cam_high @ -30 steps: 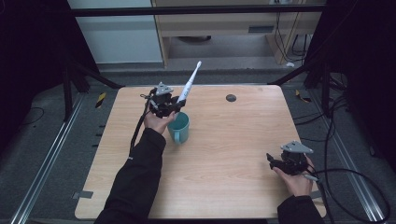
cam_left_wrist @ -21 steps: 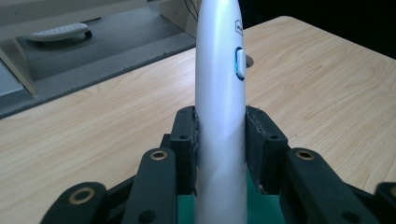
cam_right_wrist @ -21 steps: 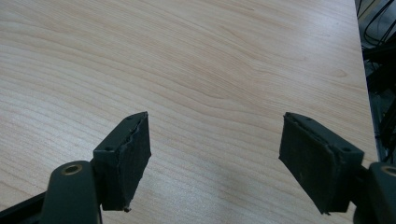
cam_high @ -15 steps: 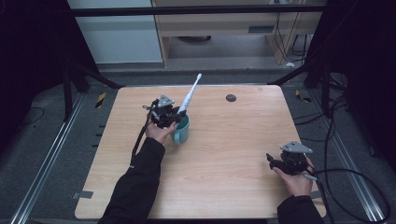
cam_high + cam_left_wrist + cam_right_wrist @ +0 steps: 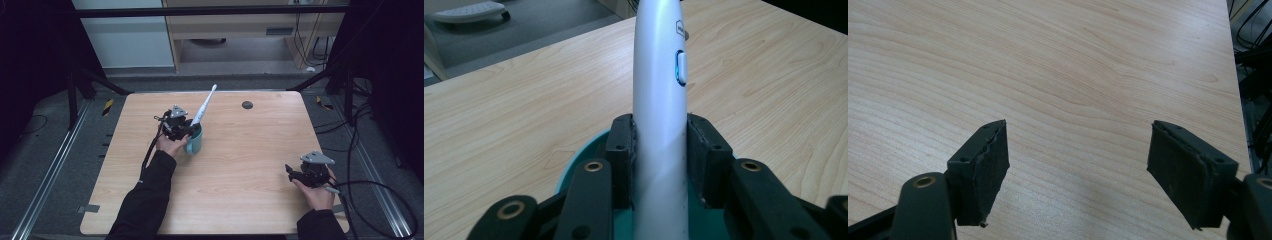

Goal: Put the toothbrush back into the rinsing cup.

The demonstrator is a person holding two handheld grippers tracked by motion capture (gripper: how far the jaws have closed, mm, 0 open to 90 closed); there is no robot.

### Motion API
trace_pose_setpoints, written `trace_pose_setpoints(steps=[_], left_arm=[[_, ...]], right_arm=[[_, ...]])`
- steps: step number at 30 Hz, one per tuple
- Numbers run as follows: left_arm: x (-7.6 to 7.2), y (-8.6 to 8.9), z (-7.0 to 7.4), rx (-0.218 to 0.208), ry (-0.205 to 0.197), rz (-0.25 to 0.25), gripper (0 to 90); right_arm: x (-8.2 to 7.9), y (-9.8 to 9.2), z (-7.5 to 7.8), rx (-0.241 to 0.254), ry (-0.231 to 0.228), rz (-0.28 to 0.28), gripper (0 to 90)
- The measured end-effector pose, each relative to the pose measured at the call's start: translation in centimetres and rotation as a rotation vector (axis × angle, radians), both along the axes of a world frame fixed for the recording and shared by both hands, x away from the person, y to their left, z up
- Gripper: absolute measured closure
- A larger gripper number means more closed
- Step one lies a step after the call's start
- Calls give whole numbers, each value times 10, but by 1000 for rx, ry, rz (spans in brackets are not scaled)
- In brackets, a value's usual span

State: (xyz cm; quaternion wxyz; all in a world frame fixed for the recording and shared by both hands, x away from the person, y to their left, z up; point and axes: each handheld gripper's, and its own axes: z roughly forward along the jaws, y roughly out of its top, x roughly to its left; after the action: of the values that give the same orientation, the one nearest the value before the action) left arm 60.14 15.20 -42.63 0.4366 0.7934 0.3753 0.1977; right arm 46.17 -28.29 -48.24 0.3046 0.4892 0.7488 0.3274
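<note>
A: Toothbrush [image 5: 202, 106], white and electric, is clamped in our left tongs [image 5: 186, 128], a little left of centre in the high view. Its lower end is down in the teal cup [image 5: 195, 142], and its head slants toward the upper right of the frame.

B: Agreed. In the left gripper view the toothbrush [image 5: 659, 100] runs straight up the middle, both pads pressed flat on its handle, and the teal cup [image 5: 574, 172] rim curves just behind the tongs at the bottom of the frame. So we judge the carrying as done and the placing as nearly done.

A: What is left for us, then?

B: Letting go, as we read it. The brush is not yet resting on its own; we cannot tell whether its base touches the bottom of the cup. Once we release, it should lean on the rim.

A: And our right tongs [image 5: 295, 174]?

B: They sit at the lower right of the high view, low over the bench [image 5: 250, 150]. In the right gripper view the right tongs [image 5: 1080, 170] stand wide apart with nothing between them but bare wood.
</note>
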Motion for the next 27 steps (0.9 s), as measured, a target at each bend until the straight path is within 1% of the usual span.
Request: trace_pose_setpoints(steps=[4,9,18,21,24,27], left_arm=[[-3,2,2,22,7,-6,658],[-4,4,3,20,17,-10,657],[-7,6,3,36,15,-18,651],[-9,8,2,64,17,-14,640],[-10,11,0,65,19,-8,645],[-11,13,0,63,24,-14,654]], right_arm=[[0,0,0,0,1,0,243],[0,0,0,0,1,-2,242],[0,0,1,0,0,-2,241],[0,-1,1,1,-2,-2,241],[0,0,1,2,-2,-2,241],[0,0,1,3,-2,-3,241]])
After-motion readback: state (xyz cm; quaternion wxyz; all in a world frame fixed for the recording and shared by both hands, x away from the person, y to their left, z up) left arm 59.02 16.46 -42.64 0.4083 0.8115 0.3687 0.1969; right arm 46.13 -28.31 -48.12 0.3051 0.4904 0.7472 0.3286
